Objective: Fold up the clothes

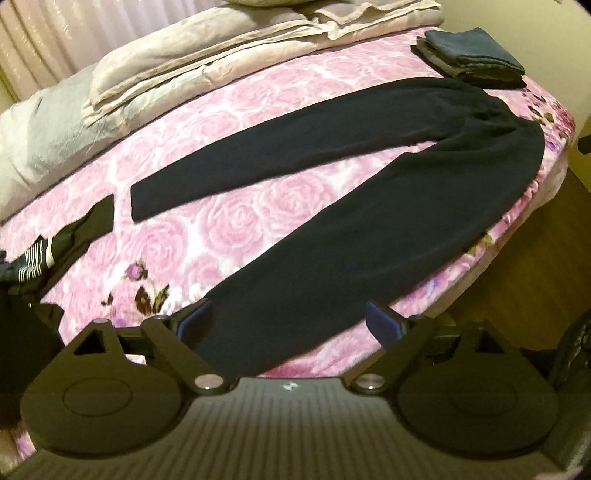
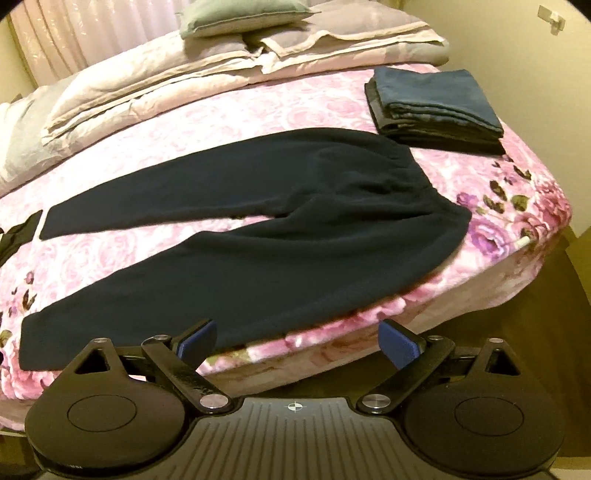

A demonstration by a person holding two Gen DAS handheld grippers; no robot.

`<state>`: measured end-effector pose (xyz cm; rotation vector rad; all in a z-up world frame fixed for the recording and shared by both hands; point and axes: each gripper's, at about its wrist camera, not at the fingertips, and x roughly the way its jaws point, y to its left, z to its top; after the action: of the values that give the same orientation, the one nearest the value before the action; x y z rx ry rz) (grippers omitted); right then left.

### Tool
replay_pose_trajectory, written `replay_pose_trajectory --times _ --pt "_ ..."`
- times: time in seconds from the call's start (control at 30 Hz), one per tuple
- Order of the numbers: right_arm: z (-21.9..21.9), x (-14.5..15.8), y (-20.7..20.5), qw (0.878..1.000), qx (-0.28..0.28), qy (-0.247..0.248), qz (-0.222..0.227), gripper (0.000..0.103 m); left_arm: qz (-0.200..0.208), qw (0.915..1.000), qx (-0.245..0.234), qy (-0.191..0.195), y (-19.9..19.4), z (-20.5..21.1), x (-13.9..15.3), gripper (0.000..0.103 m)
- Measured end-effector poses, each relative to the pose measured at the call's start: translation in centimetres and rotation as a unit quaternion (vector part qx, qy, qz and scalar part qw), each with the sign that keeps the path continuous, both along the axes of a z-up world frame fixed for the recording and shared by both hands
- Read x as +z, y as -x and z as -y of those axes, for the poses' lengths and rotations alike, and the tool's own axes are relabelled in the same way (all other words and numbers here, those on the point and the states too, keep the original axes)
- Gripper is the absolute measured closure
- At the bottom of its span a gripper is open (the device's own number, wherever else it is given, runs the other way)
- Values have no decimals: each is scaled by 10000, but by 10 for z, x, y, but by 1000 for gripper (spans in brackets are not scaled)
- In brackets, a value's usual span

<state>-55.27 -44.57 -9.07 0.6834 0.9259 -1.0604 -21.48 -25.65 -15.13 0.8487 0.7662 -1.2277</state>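
- A pair of dark navy fleece trousers point(image 2: 258, 225) lies spread flat on a bed covered by a pink rose-patterned blanket point(image 2: 221, 107), waistband toward the right, the two legs splayed apart in a V toward the left.
- The near leg runs along the front edge of the bed; its cuff end lies at the lower left in the right wrist view.
- The left gripper point(image 1: 291, 325) hovers over the near leg's cuff end, its jaws released and spread wide, the blue pads point(image 1: 384, 326) on either side of the cloth; whether they touch it cannot be told.
- The right gripper point(image 2: 297, 341) hangs by the front edge of the bed, jaws released and holding nothing, one blue pad point(image 2: 194, 341) just over the near leg's lower hem line.
- A folded stack of dark blue-grey garments point(image 2: 436, 107) sits just beyond the waistband, near the right corner of the bed.
- A folded beige and grey duvet point(image 2: 184, 81) lies along the far side, with a grey-green pillow point(image 2: 240, 16) on top.
- More dark clothing, one piece with white stripes point(image 1: 33, 262), lies heaped at the left, just beyond the far leg's cuff.
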Motion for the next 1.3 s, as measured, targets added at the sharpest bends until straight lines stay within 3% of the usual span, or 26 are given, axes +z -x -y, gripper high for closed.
replay_pose_trajectory --times 0.23,0.4,0.47,0.6,0.8,0.97,1.07,1.13,1.2,1.27,1.3 --pt "0 -3 2 10000 -52 -58 27 6 46 9999 -84 -59 1 -2 -3 16" --pt "2 -5 1 10000 18 -12 -4 6 378 9991 -198 -10 3 -9 -4 16" --pt "2 -4 3 9999 84 131 -25 6 818 9946 -643 14 11 -15 -8 16" --pt "-1 -3 5 9960 516 630 -363 6 1497 9770 -1519 -75 27 -28 -25 19" --pt "-13 -30 -1 9726 1755 1187 -955 6 1813 9589 -2141 -431 45 -33 -79 37" --pt "-8 -68 -12 9499 2640 1228 -1134 7 1973 9505 -2317 -624 54 -13 -132 40" --pt "1 -96 -18 9315 3154 1310 -1251 7 2102 9407 -2539 -807 50 -4 -163 45" --pt "10 -115 -19 9224 3386 1274 -1352 27 2188 9334 -2689 -930 48 3 -183 48" --pt "19 -132 -18 9150 3572 1205 -1437 29 2272 9256 -2837 -1054 45 9 -204 50" --pt "27 -146 -13 9062 3772 1172 -1511 29 2262 9263 -2800 -1115 41 14 -202 53" --pt "31 -152 -10 9015 3874 1158 -1544 29 2253 9269 -2775 -1144 39 16 -201 68"
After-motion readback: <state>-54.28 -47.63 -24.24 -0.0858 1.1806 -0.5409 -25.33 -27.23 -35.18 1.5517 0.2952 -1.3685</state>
